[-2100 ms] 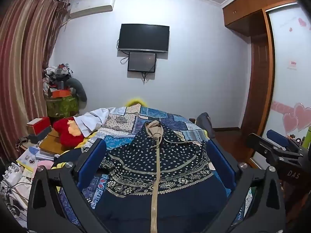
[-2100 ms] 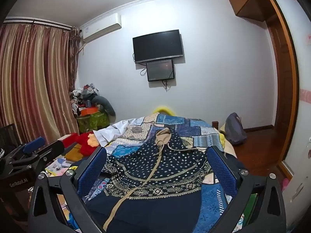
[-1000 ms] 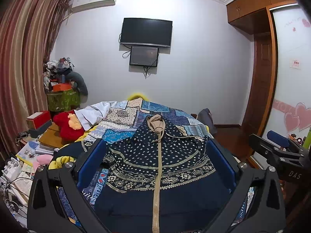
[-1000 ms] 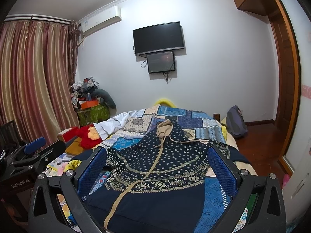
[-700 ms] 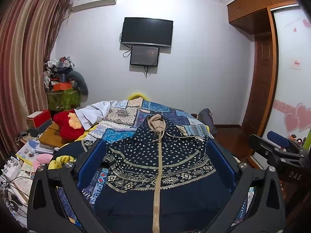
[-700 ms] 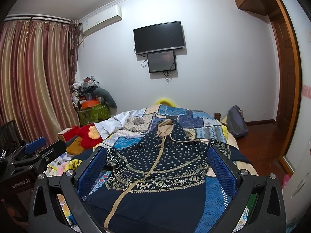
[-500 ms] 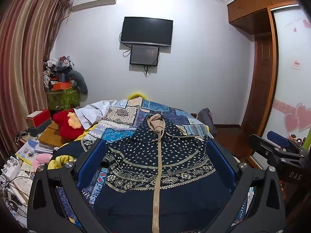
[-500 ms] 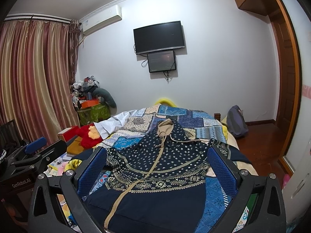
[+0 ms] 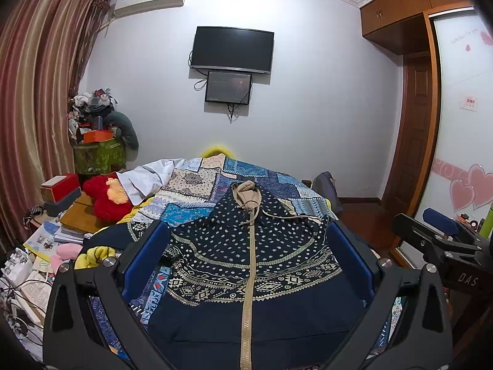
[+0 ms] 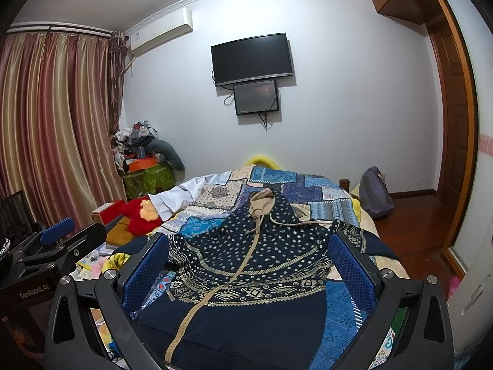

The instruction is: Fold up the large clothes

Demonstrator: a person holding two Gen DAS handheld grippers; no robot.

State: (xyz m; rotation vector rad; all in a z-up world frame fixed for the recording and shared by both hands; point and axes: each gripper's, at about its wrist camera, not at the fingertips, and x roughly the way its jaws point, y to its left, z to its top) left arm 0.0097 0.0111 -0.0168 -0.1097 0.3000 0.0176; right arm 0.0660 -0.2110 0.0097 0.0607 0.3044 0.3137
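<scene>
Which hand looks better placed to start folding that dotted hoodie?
Probably the right tool: the hoodie shows its right sleeve just beyond that tool's finger. The left tool sits centered on the zipper. Both are open.

Bed [image 9: 197,182] carried patchwork quilt [image 9: 277,185] — navy hooded jacket [image 9: 255,262] lay flat on it, white cloth [image 9: 144,178] at far-left edge.

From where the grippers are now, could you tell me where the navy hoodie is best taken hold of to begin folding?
Probably at the sleeves: the navy hoodie lies flat and zipped, hood away, with one sleeve spread to each side. Bring the open left gripper in from the left edge and the open right gripper from the right.
</scene>
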